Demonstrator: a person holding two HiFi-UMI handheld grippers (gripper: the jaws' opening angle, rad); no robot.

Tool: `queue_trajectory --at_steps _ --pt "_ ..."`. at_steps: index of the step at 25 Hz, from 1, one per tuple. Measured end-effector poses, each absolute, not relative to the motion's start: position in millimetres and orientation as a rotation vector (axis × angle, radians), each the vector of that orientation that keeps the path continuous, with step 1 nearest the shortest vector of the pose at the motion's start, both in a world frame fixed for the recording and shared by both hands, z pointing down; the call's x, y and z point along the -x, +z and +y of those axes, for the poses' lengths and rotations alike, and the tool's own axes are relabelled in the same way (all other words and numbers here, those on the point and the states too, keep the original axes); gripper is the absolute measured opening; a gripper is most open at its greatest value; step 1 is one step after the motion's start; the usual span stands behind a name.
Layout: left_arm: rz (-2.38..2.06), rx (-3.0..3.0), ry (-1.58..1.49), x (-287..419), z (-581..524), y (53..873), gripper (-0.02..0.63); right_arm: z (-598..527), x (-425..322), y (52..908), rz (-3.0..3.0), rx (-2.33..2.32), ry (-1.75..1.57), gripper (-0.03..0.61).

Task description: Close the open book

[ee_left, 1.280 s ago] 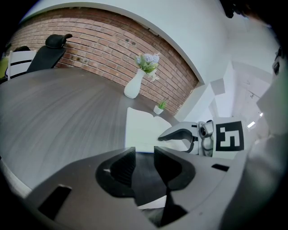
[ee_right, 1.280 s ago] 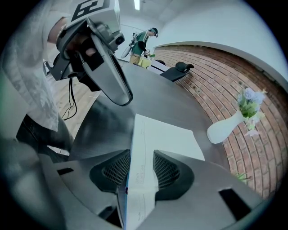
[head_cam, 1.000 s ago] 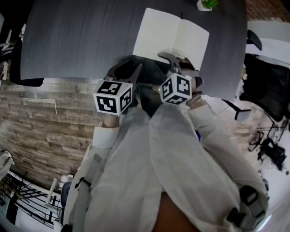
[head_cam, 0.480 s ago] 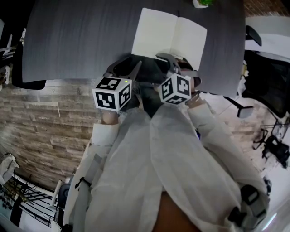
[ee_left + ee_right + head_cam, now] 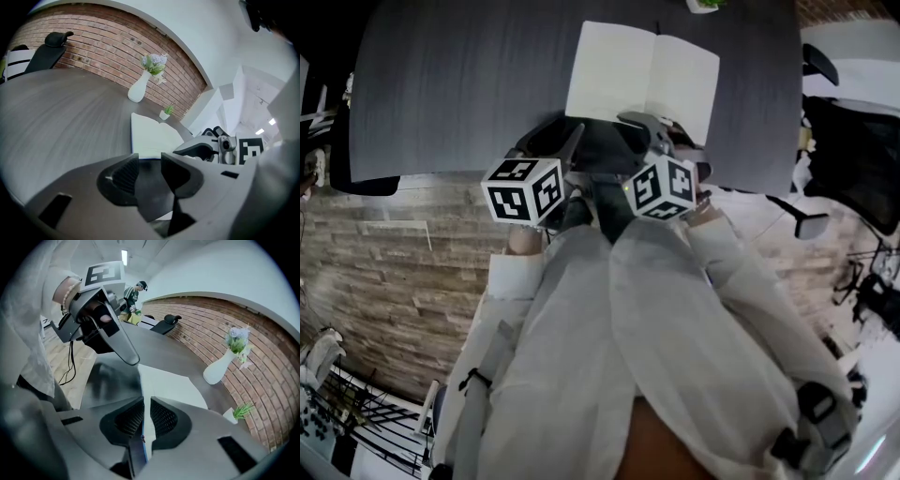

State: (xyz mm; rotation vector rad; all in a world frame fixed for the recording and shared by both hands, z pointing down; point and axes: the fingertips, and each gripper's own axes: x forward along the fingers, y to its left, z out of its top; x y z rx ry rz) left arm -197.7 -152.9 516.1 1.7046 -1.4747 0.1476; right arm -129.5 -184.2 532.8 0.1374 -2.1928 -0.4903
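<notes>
1. The open book with white pages and a thin blue cover edge (image 5: 642, 80) lies flat on the dark grey wood-grain table (image 5: 459, 84), close to the table's edge on your side. Both pages face up, so nothing of the closing itself is done yet.

2. Your right gripper (image 5: 661, 128) is at the book's near edge, on the right-hand page side. In the right gripper view the book's edge (image 5: 144, 380) runs straight between the ribbed pads (image 5: 136, 417). The jaws have just been narrowing and now pinch that thin edge.

3. Your left gripper (image 5: 562, 136) hangs just short of the book's near edge, on the left-hand page side. Its jaws are spread and nothing sits between them; only table and the book's edge (image 5: 152, 136) show beyond the tips.

4. I judge the grasp is about made. What is left to you is the whole fold: lift the pinched side, swing it over the spine, lay it on the other half, then let go.

5. Against the earlier head views, little has changed. The book is as flat and open as before, and both grippers sit at much the same spots along its near edge. The closing of the right jaws is the only real difference.
</notes>
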Motion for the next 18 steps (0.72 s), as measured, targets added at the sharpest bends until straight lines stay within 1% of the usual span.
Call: queue_trajectory --at_steps 7,18 --pt "-1.473 -1.631 0.012 205.8 -161.0 512.2 0.164 -184.5 129.8 524.9 -2.230 -0.162 -0.461 0.041" --pt "-1.326 -1.548 -0.185 202.0 -175.1 514.7 0.173 -185.3 129.6 515.9 -2.269 -0.174 -0.460 0.038"
